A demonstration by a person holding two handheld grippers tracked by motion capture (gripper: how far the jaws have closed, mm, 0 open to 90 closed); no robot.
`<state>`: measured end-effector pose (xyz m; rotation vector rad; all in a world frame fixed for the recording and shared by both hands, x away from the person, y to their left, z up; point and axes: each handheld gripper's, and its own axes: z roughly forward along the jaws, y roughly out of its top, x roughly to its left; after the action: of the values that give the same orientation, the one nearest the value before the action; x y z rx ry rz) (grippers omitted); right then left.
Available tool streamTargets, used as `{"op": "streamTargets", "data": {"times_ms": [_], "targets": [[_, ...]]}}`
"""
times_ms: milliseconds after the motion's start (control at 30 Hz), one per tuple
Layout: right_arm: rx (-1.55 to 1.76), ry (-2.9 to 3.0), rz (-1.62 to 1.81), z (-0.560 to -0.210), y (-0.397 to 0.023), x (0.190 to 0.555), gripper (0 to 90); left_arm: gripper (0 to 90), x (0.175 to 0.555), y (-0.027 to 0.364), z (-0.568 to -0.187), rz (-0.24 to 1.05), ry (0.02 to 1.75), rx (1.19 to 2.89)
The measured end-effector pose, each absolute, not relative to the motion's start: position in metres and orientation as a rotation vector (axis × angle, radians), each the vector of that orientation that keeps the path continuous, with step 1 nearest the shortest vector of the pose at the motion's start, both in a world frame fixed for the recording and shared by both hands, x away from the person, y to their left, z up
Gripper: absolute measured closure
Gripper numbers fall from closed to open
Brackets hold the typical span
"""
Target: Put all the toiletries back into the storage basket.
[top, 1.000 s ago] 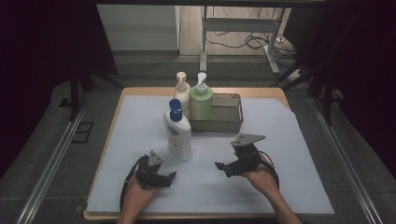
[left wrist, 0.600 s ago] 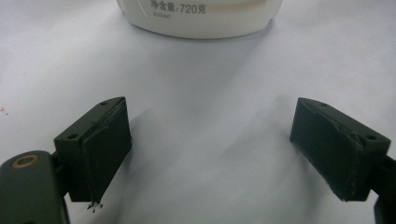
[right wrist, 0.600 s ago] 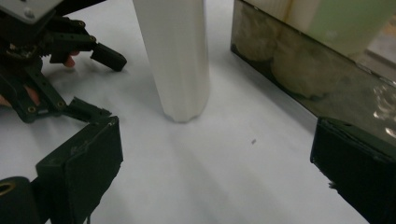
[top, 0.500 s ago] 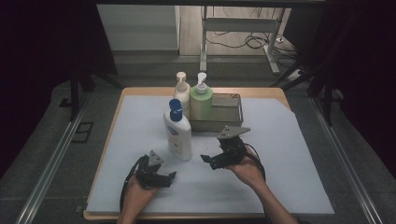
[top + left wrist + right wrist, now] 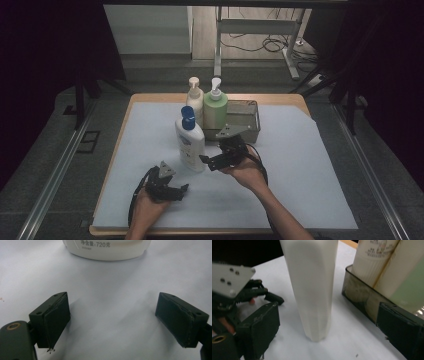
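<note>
The right gripper [image 5: 209, 161] holds its fingers [image 5: 259, 327] spread wide either side of the blue-capped white bottle [image 5: 190, 142], not yet touching. The left gripper [image 5: 175, 191], likewise open and empty, rests on the bench [image 5: 310, 180]. The bottle stands upright beside the tray [image 5: 250, 122], so grasping seemingly remains

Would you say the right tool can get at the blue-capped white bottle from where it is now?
Probably yes: the right tool is open beside the white bottle, whose body stands between its jaws in the right gripper view, with bare table there. The tray sits close on one side.
</note>
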<state>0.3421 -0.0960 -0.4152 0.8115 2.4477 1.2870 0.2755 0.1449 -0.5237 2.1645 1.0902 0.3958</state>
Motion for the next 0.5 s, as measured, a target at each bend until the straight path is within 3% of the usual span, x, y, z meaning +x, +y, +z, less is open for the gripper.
{"op": "streamTargets", "data": {"times_ms": [500], "targets": [[0.802,2.419,1.277,-0.411,-0.06,0.357,13.4,12.2,0.276,0.145,-0.524,0.396,1.089,2.167]]}}
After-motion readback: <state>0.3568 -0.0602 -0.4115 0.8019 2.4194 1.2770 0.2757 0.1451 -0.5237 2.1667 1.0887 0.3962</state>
